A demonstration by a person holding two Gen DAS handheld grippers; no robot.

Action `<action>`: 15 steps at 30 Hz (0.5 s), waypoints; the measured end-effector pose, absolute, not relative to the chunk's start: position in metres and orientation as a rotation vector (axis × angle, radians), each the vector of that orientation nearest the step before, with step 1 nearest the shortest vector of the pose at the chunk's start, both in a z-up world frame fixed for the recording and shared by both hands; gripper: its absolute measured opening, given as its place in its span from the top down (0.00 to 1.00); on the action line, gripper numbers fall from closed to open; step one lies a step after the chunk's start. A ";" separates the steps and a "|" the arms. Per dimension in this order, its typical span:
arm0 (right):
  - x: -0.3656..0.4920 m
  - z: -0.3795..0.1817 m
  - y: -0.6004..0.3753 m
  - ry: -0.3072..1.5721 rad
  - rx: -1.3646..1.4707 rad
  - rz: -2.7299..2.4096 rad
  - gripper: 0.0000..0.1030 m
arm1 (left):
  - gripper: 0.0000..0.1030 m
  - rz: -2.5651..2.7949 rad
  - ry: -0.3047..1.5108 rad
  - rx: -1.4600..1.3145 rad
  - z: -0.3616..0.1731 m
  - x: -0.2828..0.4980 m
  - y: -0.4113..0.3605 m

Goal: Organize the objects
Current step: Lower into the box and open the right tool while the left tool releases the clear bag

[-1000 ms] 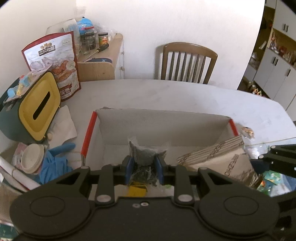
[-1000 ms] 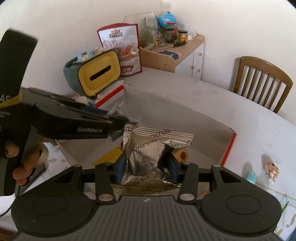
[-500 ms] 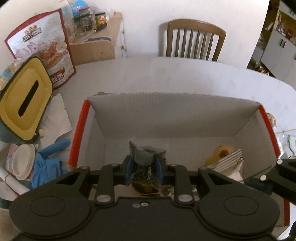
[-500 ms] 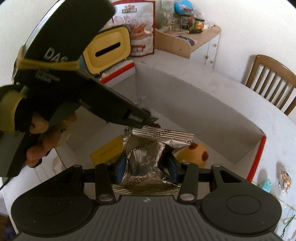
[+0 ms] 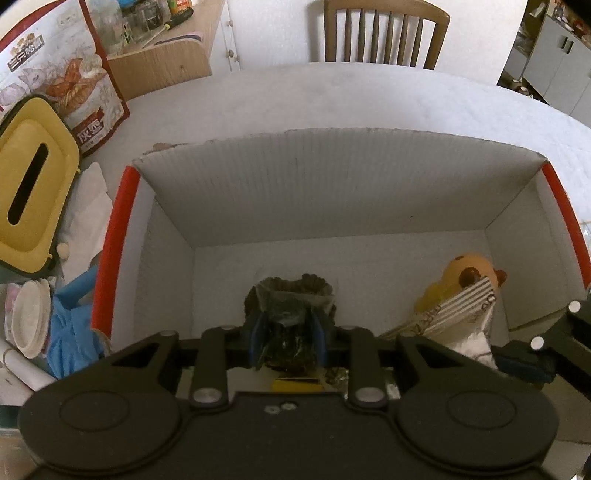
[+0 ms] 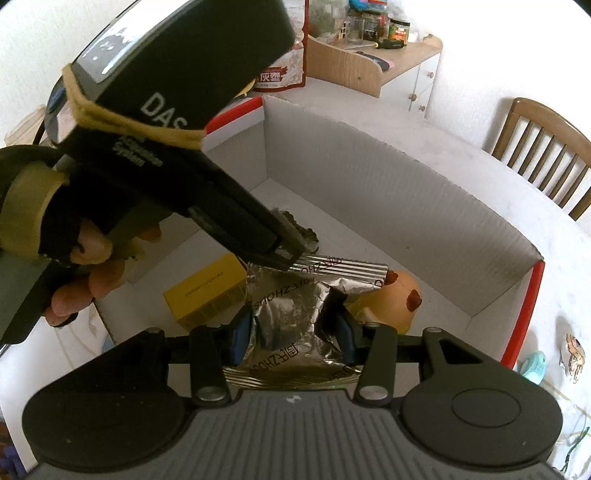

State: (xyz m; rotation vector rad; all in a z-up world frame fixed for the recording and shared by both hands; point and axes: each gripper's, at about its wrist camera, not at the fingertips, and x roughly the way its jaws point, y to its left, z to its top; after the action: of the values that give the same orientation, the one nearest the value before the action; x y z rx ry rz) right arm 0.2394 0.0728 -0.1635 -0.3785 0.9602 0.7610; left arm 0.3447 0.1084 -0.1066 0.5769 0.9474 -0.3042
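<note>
A white cardboard box (image 5: 332, 192) with red-edged rims stands open on the table. My left gripper (image 5: 288, 339) is shut on a small dark packet (image 5: 291, 306) and holds it low inside the box. My right gripper (image 6: 291, 332) is shut on a crinkled silver foil pouch (image 6: 291, 302), held over the box's near right part. That pouch (image 5: 461, 314) also shows at the right in the left wrist view. A tan plush toy (image 6: 395, 299) and a yellow carton (image 6: 207, 295) lie on the box floor. The left gripper's body (image 6: 177, 110) fills the upper left of the right wrist view.
Left of the box sit a yellow-lidded tissue holder (image 5: 29, 184), a blue glove (image 5: 70, 332), a white lid (image 5: 29, 321) and a snack bag (image 5: 62, 74). A wooden chair (image 5: 384, 33) stands beyond the table. Small trinkets (image 6: 572, 354) lie right of the box.
Both grippers have come down into the box with their packets. The left one dropped the most, from rim height to near the floor; the plush toy has come into view.
</note>
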 end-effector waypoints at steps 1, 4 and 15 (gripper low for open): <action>0.239 -0.163 0.073 0.960 -0.380 0.761 0.54 | 0.72 -0.303 0.950 0.578 -0.107 0.345 0.108; 0.239 -0.162 0.072 0.962 -0.375 0.760 0.54 | 0.71 -0.301 0.950 0.575 -0.107 0.346 0.108; 0.233 -0.138 0.056 0.922 -0.321 0.766 0.46 | 0.60 -0.315 0.915 0.529 -0.092 0.333 0.116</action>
State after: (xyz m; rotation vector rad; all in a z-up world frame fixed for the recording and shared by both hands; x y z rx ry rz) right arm 0.2330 0.0557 -0.1383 -0.3209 0.9223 0.7662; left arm 0.3333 0.1156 -0.0915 0.5289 0.9153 -0.3146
